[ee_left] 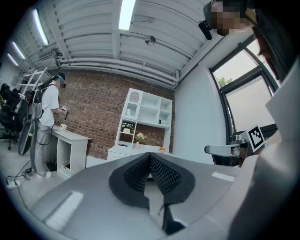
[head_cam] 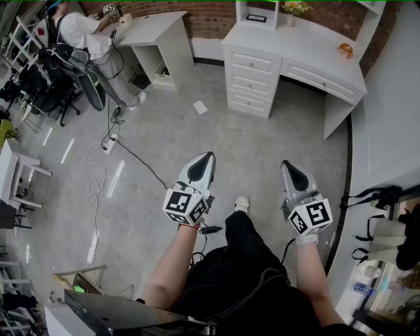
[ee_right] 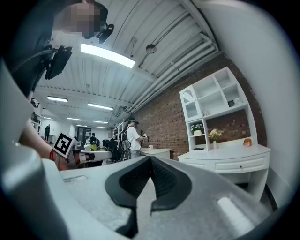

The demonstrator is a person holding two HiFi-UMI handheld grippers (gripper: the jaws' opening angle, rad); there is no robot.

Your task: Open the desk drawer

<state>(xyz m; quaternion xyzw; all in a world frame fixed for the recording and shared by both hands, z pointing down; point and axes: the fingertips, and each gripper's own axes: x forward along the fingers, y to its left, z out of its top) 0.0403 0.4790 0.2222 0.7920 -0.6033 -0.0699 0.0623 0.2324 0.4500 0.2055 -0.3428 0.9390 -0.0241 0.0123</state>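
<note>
Pointing level toward desk (head_cam: 308,56), left gripper (head_cam: 208,157), right gripper (head_cam: 287,165), both closed

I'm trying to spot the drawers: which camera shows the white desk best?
The head view: the white desk appears nearly whole from above, drawer fronts included. The right gripper view shows the desk side-on, partly hidden; the left gripper view shows only a small, distant piece.

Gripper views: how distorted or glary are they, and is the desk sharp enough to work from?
Left gripper view: strong fisheye bending, dark corners, glaring ceiling light, bright window, desk small. Right gripper view: same bending, desk fairly sharp. Head view: even light, desk clear.
</note>
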